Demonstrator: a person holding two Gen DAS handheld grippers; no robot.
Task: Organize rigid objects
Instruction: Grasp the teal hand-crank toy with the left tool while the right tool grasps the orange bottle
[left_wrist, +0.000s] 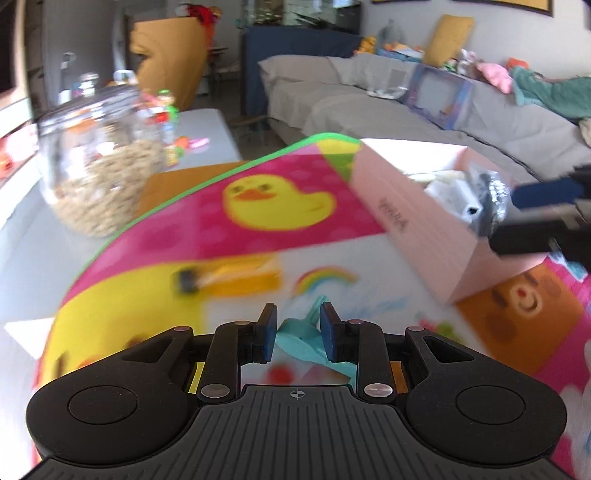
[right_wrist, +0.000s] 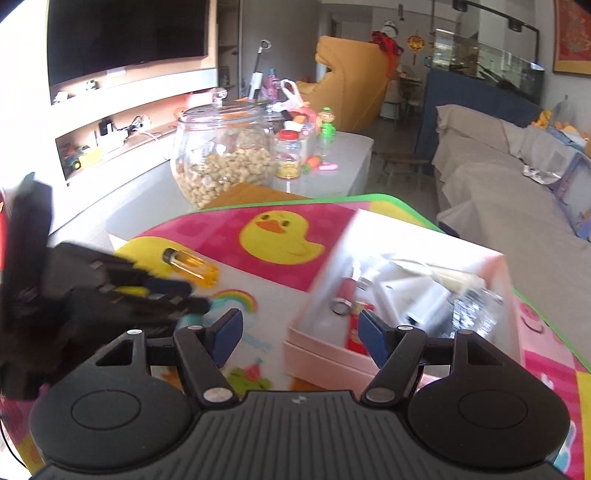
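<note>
A pink box (left_wrist: 432, 221) stands on a colourful play mat (left_wrist: 258, 206) and holds several small items; it also shows in the right wrist view (right_wrist: 332, 339). An amber lighter (right_wrist: 192, 266) lies on the mat's yellow patch, blurred in the left wrist view (left_wrist: 221, 278). My left gripper (left_wrist: 298, 330) has its jaws narrowly apart around a teal object (left_wrist: 301, 338) on the mat; contact is unclear. My right gripper (right_wrist: 301, 334) is open and empty at the box's near edge. In the left wrist view its fingers (left_wrist: 546, 192) sit at the box, next to a crinkly clear packet (left_wrist: 487, 199).
A glass jar of nuts (right_wrist: 225, 155) stands beyond the mat's far left corner. Small bottles and toys (right_wrist: 306, 144) sit behind it on the grey table (right_wrist: 347, 155). A grey sofa (right_wrist: 498, 177) lies to the right.
</note>
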